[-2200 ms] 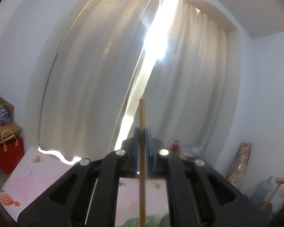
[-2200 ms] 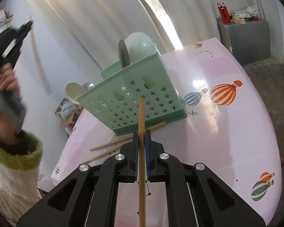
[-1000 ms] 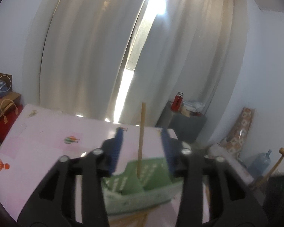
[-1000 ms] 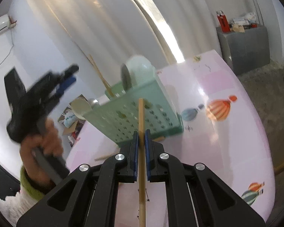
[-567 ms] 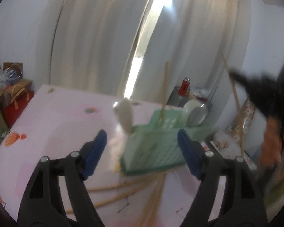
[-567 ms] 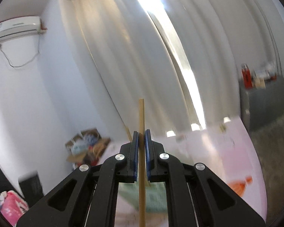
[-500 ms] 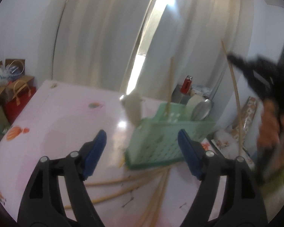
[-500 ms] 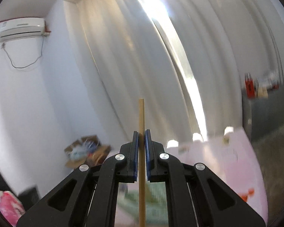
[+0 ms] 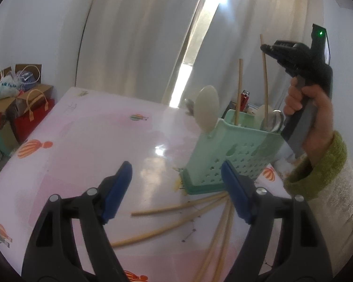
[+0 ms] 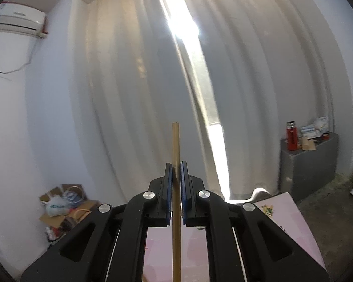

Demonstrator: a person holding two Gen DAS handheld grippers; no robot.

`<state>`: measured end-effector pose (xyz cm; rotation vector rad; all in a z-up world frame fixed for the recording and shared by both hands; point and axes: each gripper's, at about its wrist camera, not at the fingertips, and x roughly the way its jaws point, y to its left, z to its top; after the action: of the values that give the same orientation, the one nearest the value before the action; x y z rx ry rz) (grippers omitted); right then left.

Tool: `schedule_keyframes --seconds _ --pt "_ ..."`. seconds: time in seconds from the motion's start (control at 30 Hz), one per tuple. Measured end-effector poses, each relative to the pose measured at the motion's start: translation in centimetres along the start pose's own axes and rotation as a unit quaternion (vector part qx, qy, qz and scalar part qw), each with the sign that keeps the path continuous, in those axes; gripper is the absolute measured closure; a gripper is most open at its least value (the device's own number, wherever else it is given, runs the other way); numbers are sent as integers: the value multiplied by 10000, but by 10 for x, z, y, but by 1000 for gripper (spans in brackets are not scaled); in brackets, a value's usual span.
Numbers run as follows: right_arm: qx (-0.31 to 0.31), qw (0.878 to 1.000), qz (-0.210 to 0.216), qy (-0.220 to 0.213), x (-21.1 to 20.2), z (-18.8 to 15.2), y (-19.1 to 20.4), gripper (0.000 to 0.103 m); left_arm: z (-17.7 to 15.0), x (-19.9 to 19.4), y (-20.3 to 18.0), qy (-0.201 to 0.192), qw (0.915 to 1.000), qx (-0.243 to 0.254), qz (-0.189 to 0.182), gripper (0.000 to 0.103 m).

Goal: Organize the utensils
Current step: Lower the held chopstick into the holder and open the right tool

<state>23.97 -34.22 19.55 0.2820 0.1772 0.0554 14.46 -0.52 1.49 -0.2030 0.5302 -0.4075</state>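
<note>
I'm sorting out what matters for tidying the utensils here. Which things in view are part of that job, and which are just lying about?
Part of the job:
- green caddy
- loose chopsticks on the table
- chopstick clamped in the right gripper
- spoons standing in the caddy
- left gripper, open

Lying about:
- red bag
- cardboard boxes
- red bottle
- air conditioner

Ahead of the left claw, whose pads are blue on black arms, the table is glossy pink, printed with striped orange and green balloons. Right of that claw stands a mint-green basket pierced with star cut-outs, holding a cream spoon. Tan chopsticks lie beneath the claw. The right claw is black and blue around a tan chopstick. The sleeve is white with a green cuff.
</note>
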Motion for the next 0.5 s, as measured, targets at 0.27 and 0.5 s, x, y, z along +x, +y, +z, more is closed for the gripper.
schedule_keyframes --seconds 0.27,0.5 --pt "-334 9985 -395 184 5 -19 13 96 -6 4 11 79 9999 -114 28 29" --pt "-495 9975 -331 387 -3 -35 9 96 -9 4 14 144 9998 -143 49 29"
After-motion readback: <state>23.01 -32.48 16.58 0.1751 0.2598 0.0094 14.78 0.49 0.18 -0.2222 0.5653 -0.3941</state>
